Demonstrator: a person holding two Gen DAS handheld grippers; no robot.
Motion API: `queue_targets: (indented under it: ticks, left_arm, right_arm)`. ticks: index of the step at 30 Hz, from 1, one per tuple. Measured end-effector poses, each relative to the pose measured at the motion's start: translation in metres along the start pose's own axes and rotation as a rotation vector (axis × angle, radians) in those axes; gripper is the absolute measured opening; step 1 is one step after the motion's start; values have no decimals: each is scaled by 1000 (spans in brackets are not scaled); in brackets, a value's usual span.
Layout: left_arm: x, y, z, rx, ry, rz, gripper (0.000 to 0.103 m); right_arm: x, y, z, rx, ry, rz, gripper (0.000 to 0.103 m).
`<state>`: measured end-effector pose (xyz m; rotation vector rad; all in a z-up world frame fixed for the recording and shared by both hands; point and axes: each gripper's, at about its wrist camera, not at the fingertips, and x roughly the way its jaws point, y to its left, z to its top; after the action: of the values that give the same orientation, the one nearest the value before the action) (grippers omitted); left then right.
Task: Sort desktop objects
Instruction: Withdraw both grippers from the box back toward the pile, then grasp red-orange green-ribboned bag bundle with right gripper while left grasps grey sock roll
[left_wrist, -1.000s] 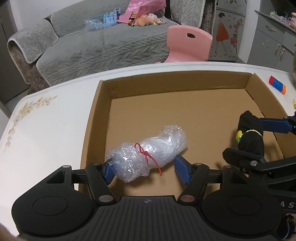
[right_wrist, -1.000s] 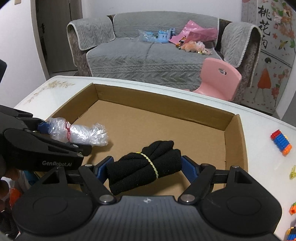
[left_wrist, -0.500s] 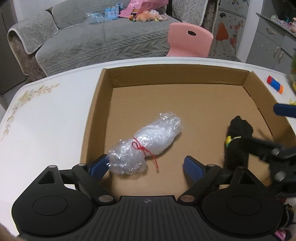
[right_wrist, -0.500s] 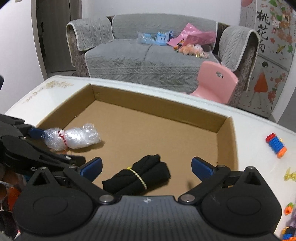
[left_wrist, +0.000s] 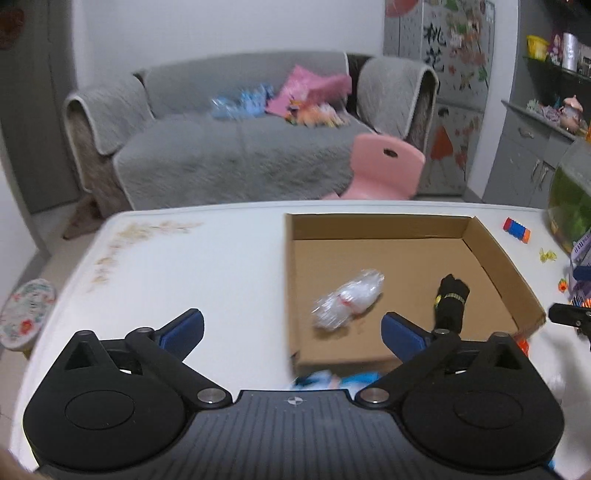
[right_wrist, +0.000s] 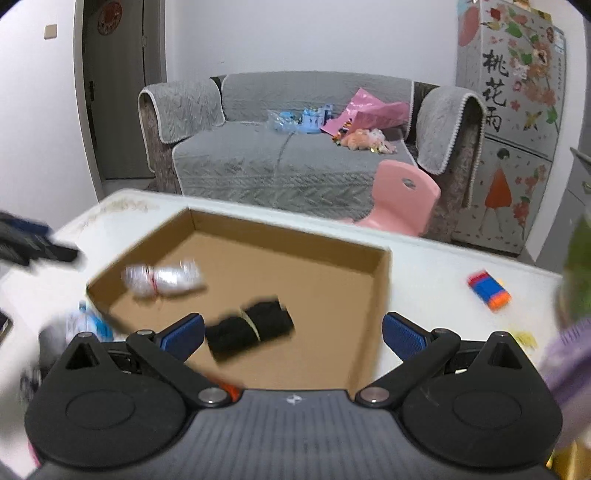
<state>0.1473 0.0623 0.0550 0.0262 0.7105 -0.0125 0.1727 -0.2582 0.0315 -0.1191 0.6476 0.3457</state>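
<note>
A shallow cardboard box (left_wrist: 491, 254) (right_wrist: 380, 295) lies on the white table. Inside it lie a clear bubble-wrap roll tied with red string (left_wrist: 347, 304) (right_wrist: 162, 278) and a black rolled cloth with a yellow band (left_wrist: 450, 299) (right_wrist: 249, 326). My left gripper (left_wrist: 291, 330) is open and empty, pulled back above the box's near left corner. My right gripper (right_wrist: 293, 330) is open and empty, above the box's near edge. Part of the right gripper shows at the right edge of the left wrist view (left_wrist: 570, 314).
A blue-orange block stack (left_wrist: 516, 229) (right_wrist: 489, 290) and small yellow bits (left_wrist: 546, 254) lie on the table right of the box. A blue-white item (left_wrist: 332, 380) (right_wrist: 86, 323) lies before the box. A green container (left_wrist: 570, 206) stands far right. A pink chair (left_wrist: 380, 166) and grey sofa (right_wrist: 295, 162) stand behind.
Both grippers opened, let go of the bubble-wrap roll and the black cloth inside the box, then drew back and up; the left one also swung to the left.
</note>
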Motion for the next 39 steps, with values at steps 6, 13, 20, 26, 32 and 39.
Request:
queue_targets:
  ticks: [6, 13, 20, 26, 32, 39]
  left_arm:
    - [-4, 9, -46, -1, 32, 55, 102]
    - [12, 8, -82, 132, 68, -7, 102]
    - [24, 12, -96, 166, 81, -59, 102]
    - [33, 2, -103, 245, 89, -108, 102]
    - [45, 1, -108, 256, 114, -126, 102]
    - [49, 3, -109, 262, 111, -142, 102]
  right_arm:
    - [1, -12, -26, 38, 54, -27, 103]
    - [22, -3, -34, 124, 127, -18, 103]
    - [39, 7, -41, 190, 197, -15, 103]
    - [41, 14, -43, 195, 214, -28, 103]
    - [50, 22, -43, 206, 243, -68, 103]
    - [60, 34, -47, 185, 281, -129, 103]
